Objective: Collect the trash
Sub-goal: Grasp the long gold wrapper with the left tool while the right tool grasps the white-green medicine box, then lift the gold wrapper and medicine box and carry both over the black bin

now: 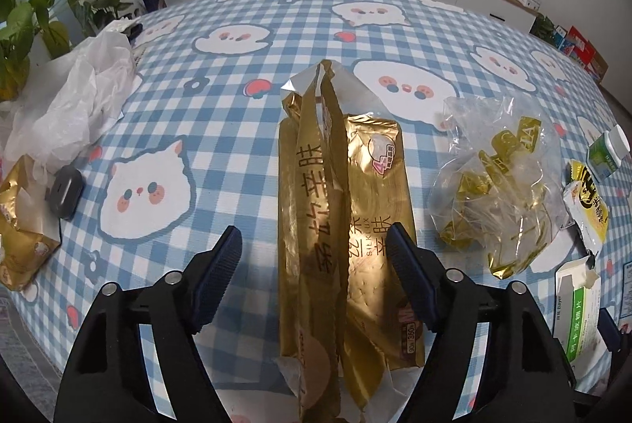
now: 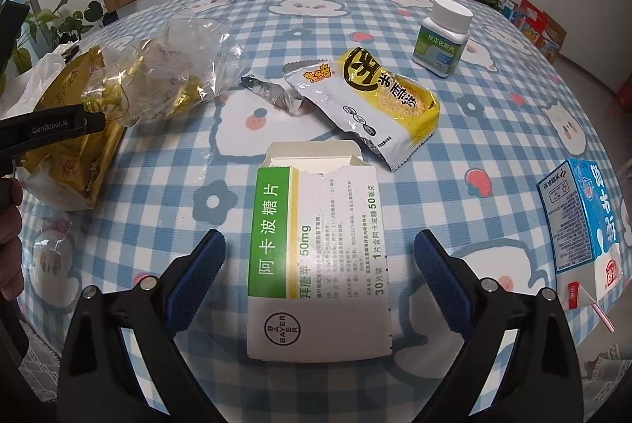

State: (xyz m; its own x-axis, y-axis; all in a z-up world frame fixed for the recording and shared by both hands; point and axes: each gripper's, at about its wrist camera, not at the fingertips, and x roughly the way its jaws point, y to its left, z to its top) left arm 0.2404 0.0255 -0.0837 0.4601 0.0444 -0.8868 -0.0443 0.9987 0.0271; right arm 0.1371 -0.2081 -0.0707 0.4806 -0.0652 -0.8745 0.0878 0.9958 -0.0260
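While both grippers are held low over the worktop (image 1: 237, 40), which is covered with a blue-and-white checked cloth printed with white cartoon animals, neither is pinching anything. The left gripper (image 1: 314, 261) is spread wide, and a long gold foil wrapper (image 1: 343, 225) is seen lying flat between its fingers, running away from the camera; whether the right-hand pad touches the foil cannot be told. Beside the gold foil wrapper, on the side of the right gripper, a crumpled clear plastic bag (image 1: 493, 178) with gold scraps inside is found. On the opposite side of the gold foil wrapper, a small dark grey object (image 1: 65, 192), a crumpled white plastic bag (image 1: 75, 99) and a second gold packet (image 1: 19, 225) at the worktop edge are seen.

The right gripper (image 2: 320, 265) is likewise spread, with an opened white-and-green Bayer medicine box (image 2: 316, 257) lying flat between its fingers, its torn flap end pointing away. Relative to that medicine box, a torn yellow-and-white snack wrapper (image 2: 375, 107) is placed just beyond, a white-capped pill bottle (image 2: 444, 36) stands upright farther beyond, and a blue-and-white milk carton (image 2: 584, 225) with a straw lies well off to the side.
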